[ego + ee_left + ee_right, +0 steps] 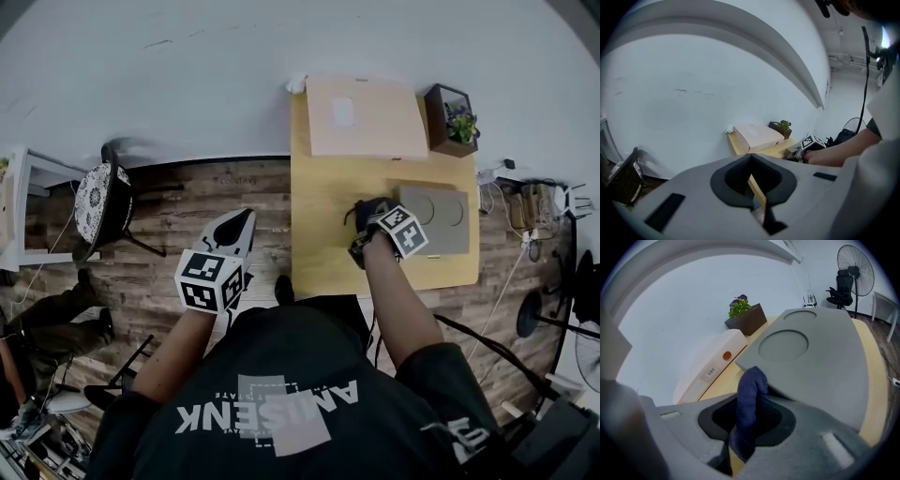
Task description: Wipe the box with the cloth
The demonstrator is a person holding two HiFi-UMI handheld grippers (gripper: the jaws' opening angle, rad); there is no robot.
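Now my right claw point(747, 426) clamps the dark blue cloth point(750, 385) at the grey box's point(815, 366) edge; my left claw point(757, 190) is closed, empty.

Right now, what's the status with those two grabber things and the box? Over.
Left gripper shut, empty, held off the table. Right gripper shut on cloth, cloth at grey box's near edge. Nothing in the way.

The cloth point(749, 394) is navy, the box point(820, 371) grey — the table point(328, 225) honey-yellow.
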